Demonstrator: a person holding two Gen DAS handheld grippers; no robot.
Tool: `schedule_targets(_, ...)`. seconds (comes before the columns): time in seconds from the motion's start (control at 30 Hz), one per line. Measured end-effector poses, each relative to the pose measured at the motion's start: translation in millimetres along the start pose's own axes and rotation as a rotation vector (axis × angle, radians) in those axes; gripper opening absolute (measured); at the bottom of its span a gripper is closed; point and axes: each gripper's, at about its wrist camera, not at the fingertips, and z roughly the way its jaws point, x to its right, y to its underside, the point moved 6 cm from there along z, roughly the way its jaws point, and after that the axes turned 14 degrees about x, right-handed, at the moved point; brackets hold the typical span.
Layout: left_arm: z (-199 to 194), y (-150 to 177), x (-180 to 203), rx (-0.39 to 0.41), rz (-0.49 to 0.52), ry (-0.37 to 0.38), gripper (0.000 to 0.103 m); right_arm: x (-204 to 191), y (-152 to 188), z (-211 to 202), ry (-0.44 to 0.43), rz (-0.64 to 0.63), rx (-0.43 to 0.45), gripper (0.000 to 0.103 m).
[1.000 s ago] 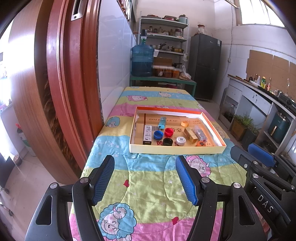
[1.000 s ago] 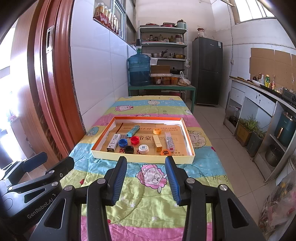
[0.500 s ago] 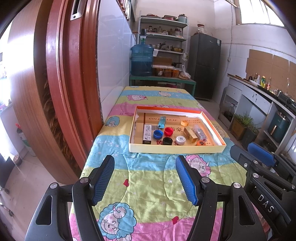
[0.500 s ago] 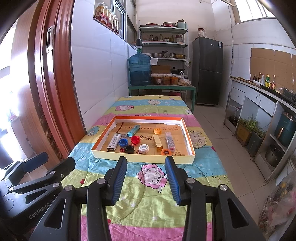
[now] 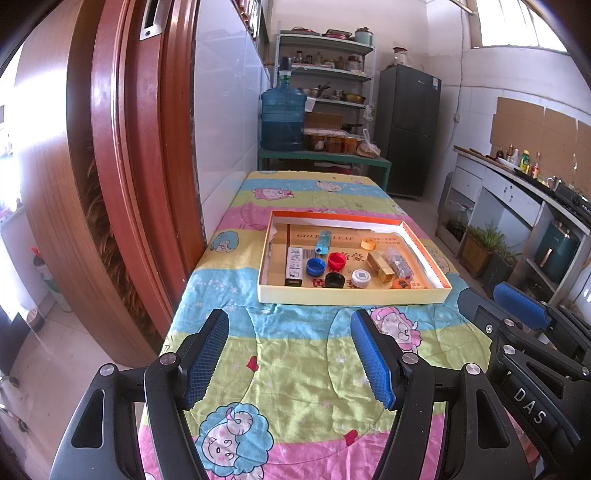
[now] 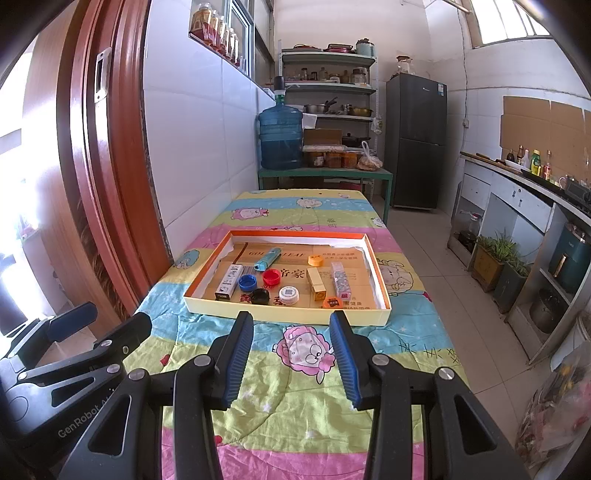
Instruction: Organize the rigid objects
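Kitchen table [image 5: 295,354], tray [image 5: 351,295] of caps, left gripper [image 5: 290,325] open

Home kitchen, fridge [image 6: 415,140], pot-laden shelves [image 6: 327,86], water jug [image 6: 280,136], counter with bottles [image 6: 528,173]

Two fisheye wrist views, side by side, angled down along a table in a colourful cartoon-print quilt [image 5: 295,354], sharing the shallow orange-rimmed cardboard tray [image 6: 284,314].

Bright daylight from high window [image 5: 517,26] far right and blown-out doorway left. Glare on white wall tiles [image 6: 192,147]. Sharp focus, soft shadows; heavy fisheye bending, dark vignetted corners.
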Motion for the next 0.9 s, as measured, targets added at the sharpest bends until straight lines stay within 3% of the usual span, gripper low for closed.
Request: schedule_targets(0.9, -2, 10, -1, -0.012, -0.001, -0.015, 0.070, -2, 1, 1, -0.001, 0.000, -0.004, 0.043)
